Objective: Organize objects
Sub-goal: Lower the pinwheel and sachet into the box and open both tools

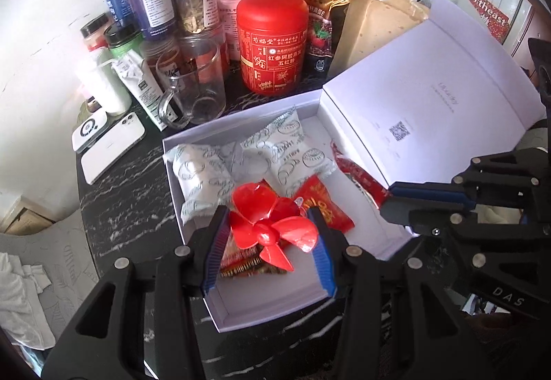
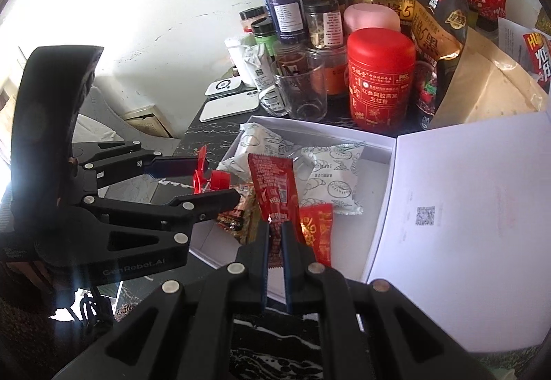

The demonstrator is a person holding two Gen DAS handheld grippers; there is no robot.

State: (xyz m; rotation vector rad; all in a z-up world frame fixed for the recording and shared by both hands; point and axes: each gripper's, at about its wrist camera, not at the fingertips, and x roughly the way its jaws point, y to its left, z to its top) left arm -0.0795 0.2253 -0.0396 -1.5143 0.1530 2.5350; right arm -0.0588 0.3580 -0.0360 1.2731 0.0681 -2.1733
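From the left wrist camera, the left tongs (image 1: 268,242) sit partly open with a red propeller (image 1: 272,228) between the blue pads, both pads pressing its blades, above the near end of the white box (image 1: 193,146). Inside the box lie two white snack packets (image 1: 241,159) toward the far wall and a small red-and-gold packet (image 1: 323,204) just right of the propeller. The right tongs (image 1: 387,199) reach in from the right, gripping a long red sachet (image 1: 354,173).

The right wrist camera shows what that view hides: the right tongs (image 2: 275,235) nearly closed on the bottom of the sachet (image 2: 272,183), which stands up over the box (image 2: 344,139). The propeller (image 2: 206,178) appears edge-on in the left tongs (image 2: 220,180). A red tin (image 2: 378,80) stands on the counter (image 2: 203,135) behind the box.
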